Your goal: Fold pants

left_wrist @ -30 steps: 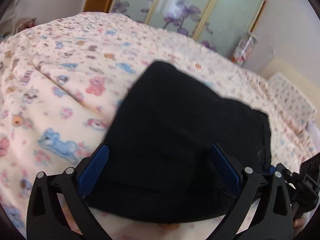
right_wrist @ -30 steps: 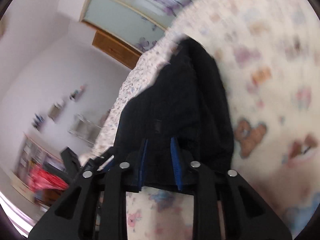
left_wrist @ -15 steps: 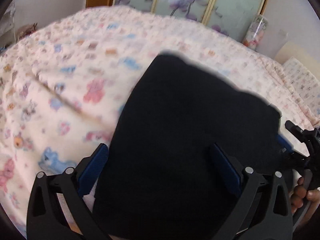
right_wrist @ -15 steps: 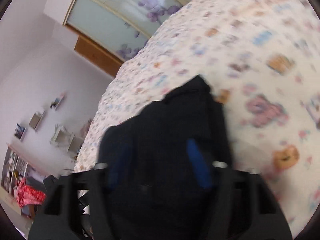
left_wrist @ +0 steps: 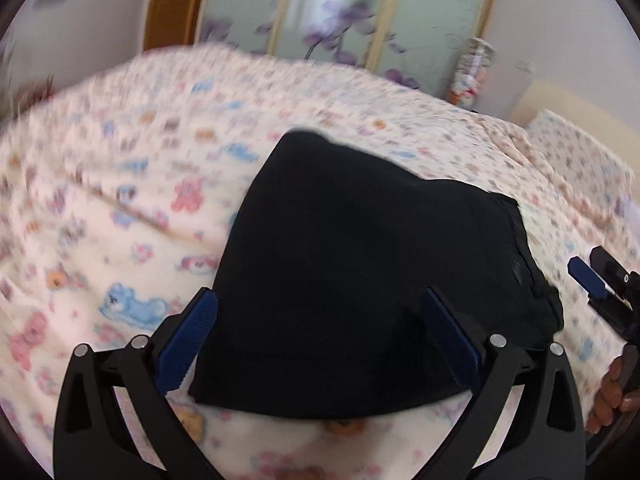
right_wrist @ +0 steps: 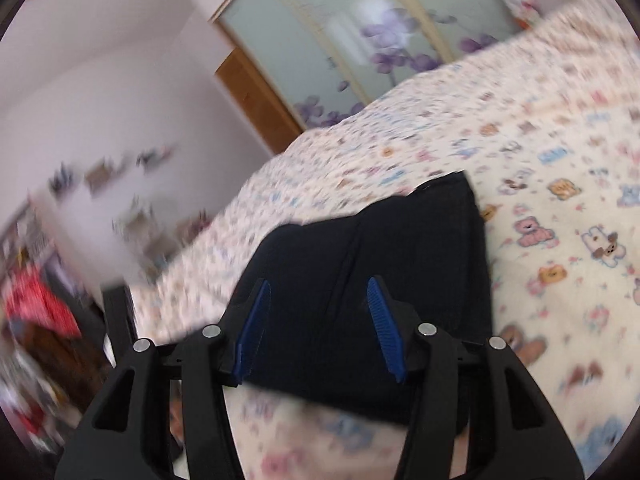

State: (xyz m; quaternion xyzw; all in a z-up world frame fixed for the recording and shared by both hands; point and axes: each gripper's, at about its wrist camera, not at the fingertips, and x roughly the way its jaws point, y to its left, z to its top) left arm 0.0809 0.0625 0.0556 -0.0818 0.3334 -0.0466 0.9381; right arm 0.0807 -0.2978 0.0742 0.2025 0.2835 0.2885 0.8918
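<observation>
My left gripper (left_wrist: pixel 320 344) is spread wide, blue pads (left_wrist: pixel 188 344) on either side of the pants' near edge, nothing pinched. My right gripper (right_wrist: pixel 320 328) is half spread and its jaws are opening; the pants show between the pads (right_wrist: pixel 384 328) but the pads don't press on them. From the left wrist view I also see the right gripper's tip at the far right edge, clear of the cloth, with my fingers (left_wrist: pixel 612 388) wrapped on its handle.

The pants (left_wrist: pixel 360 280) are black, folded into a compact flat block, lying on the bed just ahead of both grippers. In the right wrist view a seam or fold line runs along them (right_wrist: pixel 400 264).

The bed cover (left_wrist: pixel 120 208) is cream with small bears and animals in pink and blue. A pillow (left_wrist: pixel 580 160) in similar print sits at the far right. Behind the bed stand sliding doors (left_wrist: pixel 340 20) of frosted glass with purple flowers, and a wooden frame (left_wrist: pixel 172 4) beside them. Left side of the right wrist view is blurred clutter, something red (right_wrist: pixel 36 308) low down.
</observation>
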